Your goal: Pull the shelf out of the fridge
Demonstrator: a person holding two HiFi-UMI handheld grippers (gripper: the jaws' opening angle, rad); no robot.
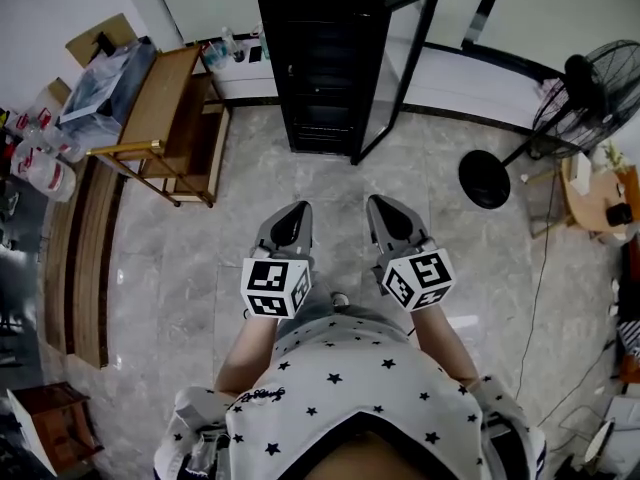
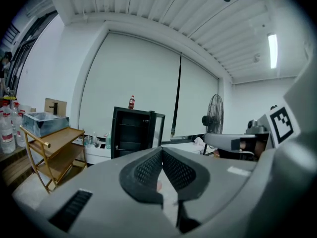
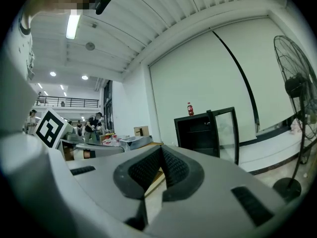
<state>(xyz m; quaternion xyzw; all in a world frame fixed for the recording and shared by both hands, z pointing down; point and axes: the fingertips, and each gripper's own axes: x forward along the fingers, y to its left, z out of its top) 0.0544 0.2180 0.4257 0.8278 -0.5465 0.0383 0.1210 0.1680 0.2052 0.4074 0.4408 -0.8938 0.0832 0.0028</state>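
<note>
Centrally, at the top of the head view, the tall black fridge [image 1: 320, 63] is shown with its glass door [image 1: 400, 68] open; the shelf lies in the dark interior, barely made out. Below centre, the grey left gripper [image 1: 298, 208] and grey right gripper [image 1: 380, 204] are held well apart from it, each with jaws closed together on nothing. The approach is judged to be in hand; next, the fridge must be neared and jaws parted for the shelf's edge.
</note>
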